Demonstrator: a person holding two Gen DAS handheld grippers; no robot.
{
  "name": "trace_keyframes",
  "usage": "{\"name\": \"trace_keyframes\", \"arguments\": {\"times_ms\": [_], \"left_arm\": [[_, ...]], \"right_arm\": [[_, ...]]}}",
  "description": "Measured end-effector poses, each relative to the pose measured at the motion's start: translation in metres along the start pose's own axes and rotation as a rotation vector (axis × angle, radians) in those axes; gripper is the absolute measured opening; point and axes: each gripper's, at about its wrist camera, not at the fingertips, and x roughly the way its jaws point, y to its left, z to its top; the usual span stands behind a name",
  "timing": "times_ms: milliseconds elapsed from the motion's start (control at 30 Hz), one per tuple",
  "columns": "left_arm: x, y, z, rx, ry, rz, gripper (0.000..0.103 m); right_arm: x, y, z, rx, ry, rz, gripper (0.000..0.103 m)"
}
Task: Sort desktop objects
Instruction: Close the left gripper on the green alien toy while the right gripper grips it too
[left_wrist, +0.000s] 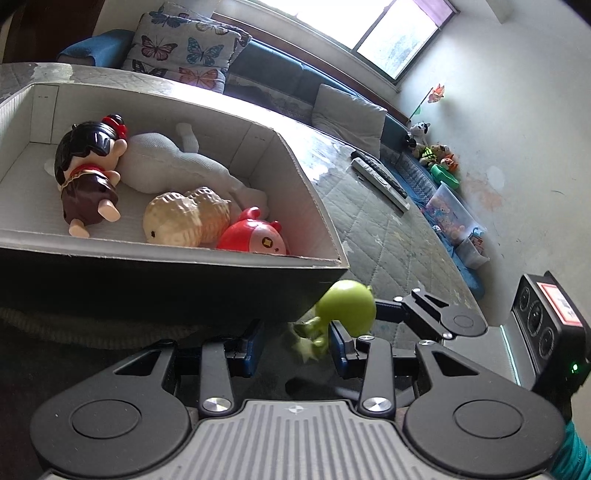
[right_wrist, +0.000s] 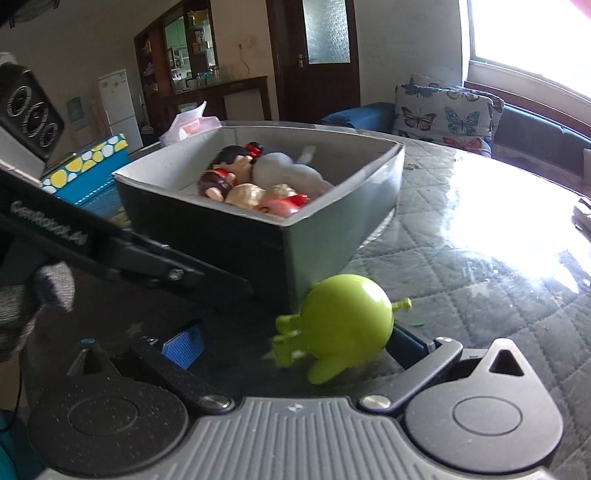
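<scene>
A green round-headed toy figure (left_wrist: 341, 314) lies on the table by the near corner of a grey cardboard box (left_wrist: 147, 273). My left gripper (left_wrist: 297, 345) is open, its blue pads either side of the toy's body. My right gripper (right_wrist: 295, 343) is open too, with the same green toy (right_wrist: 343, 317) between its blue pads (right_wrist: 183, 343). The box (right_wrist: 332, 236) holds a black-haired doll (left_wrist: 88, 173), a white plush (left_wrist: 173, 166), a cream peanut-shaped toy (left_wrist: 184, 218) and a red toy (left_wrist: 255, 236).
Two remote controls (left_wrist: 380, 177) lie further back on the quilted table cover (right_wrist: 480, 258). A sofa with butterfly cushions (left_wrist: 184, 48) runs behind the table. Soft toys and a plastic bin (left_wrist: 450, 210) sit at the right. The other gripper's arm (right_wrist: 110, 251) crosses the left side.
</scene>
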Motion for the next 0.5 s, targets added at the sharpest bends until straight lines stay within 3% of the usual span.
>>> {"name": "trace_keyframes", "arguments": {"times_ms": [500], "left_arm": [[-0.008, -0.002, -0.011, 0.026, 0.020, -0.033, 0.040]], "right_arm": [[-0.020, 0.040, -0.027, 0.039, -0.034, 0.014, 0.103]]}}
